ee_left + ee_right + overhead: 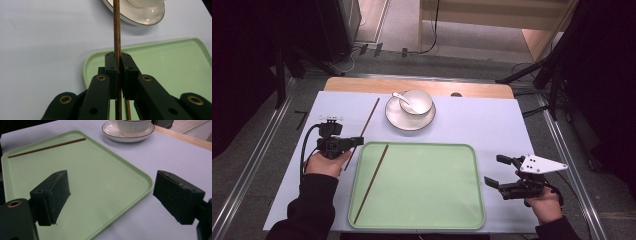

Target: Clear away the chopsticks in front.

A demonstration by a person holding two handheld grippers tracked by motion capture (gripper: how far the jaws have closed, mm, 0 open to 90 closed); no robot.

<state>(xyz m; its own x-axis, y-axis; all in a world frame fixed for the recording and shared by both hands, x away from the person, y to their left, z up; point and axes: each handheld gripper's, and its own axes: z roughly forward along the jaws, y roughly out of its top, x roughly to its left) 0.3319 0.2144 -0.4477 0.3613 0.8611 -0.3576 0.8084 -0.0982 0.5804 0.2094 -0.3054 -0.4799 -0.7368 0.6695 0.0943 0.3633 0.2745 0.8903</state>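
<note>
My left gripper [358,141] is shut on a brown wooden chopstick [371,114], which slants across the pale cloth just left of the green tray [462,200]. In the left gripper view the jaws [119,58] pinch this chopstick [116,30] upright over the tray's corner [162,60]. A second chopstick [372,182] lies slanted inside the tray along its left side, and it is also in the right gripper view [47,147]. My right gripper [493,170] is open to the right of the tray with nothing between its jaws [112,192].
A white bowl [418,100] with a white spoon [401,97] stands on a saucer [404,122] behind the tray. The saucer [140,18] is close ahead of the held chopstick. A wooden table edge [362,85] runs along the back.
</note>
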